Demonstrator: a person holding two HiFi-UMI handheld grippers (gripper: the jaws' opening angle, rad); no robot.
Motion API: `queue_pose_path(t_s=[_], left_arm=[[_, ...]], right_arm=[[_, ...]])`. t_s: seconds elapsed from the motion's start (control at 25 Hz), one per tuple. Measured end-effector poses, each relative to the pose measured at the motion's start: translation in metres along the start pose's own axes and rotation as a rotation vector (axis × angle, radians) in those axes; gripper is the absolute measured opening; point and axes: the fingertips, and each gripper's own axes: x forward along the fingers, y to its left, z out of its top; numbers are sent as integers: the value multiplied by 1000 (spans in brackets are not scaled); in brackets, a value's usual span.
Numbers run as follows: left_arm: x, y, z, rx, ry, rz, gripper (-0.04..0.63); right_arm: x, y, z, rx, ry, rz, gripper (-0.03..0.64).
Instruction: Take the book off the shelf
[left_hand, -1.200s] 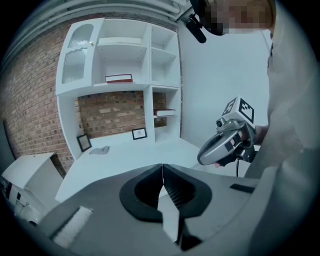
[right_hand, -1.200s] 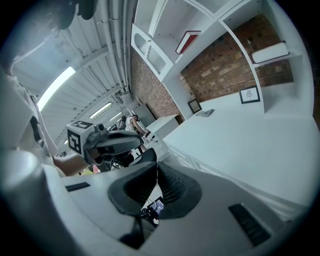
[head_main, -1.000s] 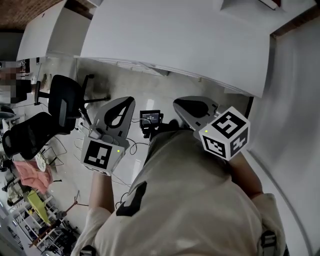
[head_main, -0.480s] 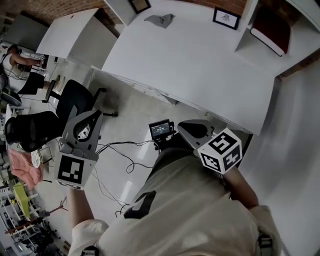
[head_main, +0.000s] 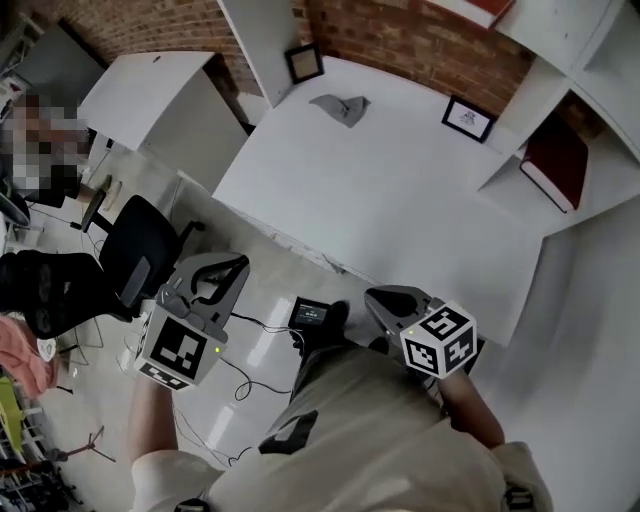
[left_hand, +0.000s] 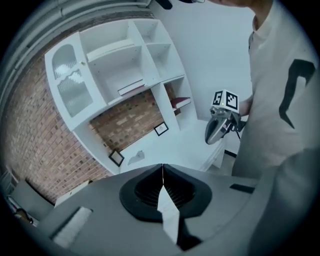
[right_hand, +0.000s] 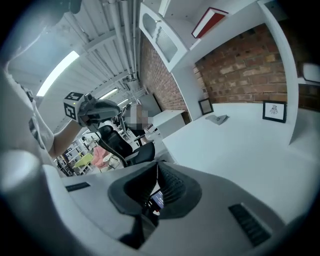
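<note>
Two clenched, empty tools: the left hand-held gripper (head_main: 238, 265) and the right hand-held gripper (head_main: 375, 298). The dark red book (head_main: 555, 162) lies flat in a shelf cubby (head_main: 535, 105), well ahead and rightward of the nearer right hand-held gripper, across the white tabletop (head_main: 400, 190).

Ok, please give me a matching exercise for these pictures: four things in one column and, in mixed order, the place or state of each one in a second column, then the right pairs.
Column one
1. dark red hardcover book
2. small grey crumpled object
3. black office chair
4. left gripper

Column two
a. on the floor, left of the white table in the head view
b. jaws shut, nothing between them
c. inside a compartment of the white shelf
d. lying on the white table top

Right pairs: 1-c, 2-d, 3-a, 4-b.
</note>
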Motion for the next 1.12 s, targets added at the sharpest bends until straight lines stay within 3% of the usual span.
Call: queue_pose_path(t_s=[0.24, 0.32, 0.52, 0.76, 0.96, 1.12], left_arm=[[-25, 132, -42, 84, 94, 55, 5], [-24, 162, -40, 94, 77, 49, 5], [23, 169, -16, -54, -122, -77, 5], [89, 165, 20, -303, -361, -173, 5], [130, 168, 87, -380, -514, -199, 5], [149, 175, 124, -469, -581, -201, 5]], right_arm=[[58, -15, 60, -28, 12, -24, 6], [73, -17, 76, -24, 15, -33, 6], [103, -26, 96, -8, 20, -61, 6], [111, -40, 102, 42, 5, -110, 6], [90, -64, 101, 89, -39, -144, 6], [69, -87, 103, 112, -88, -157, 6]])
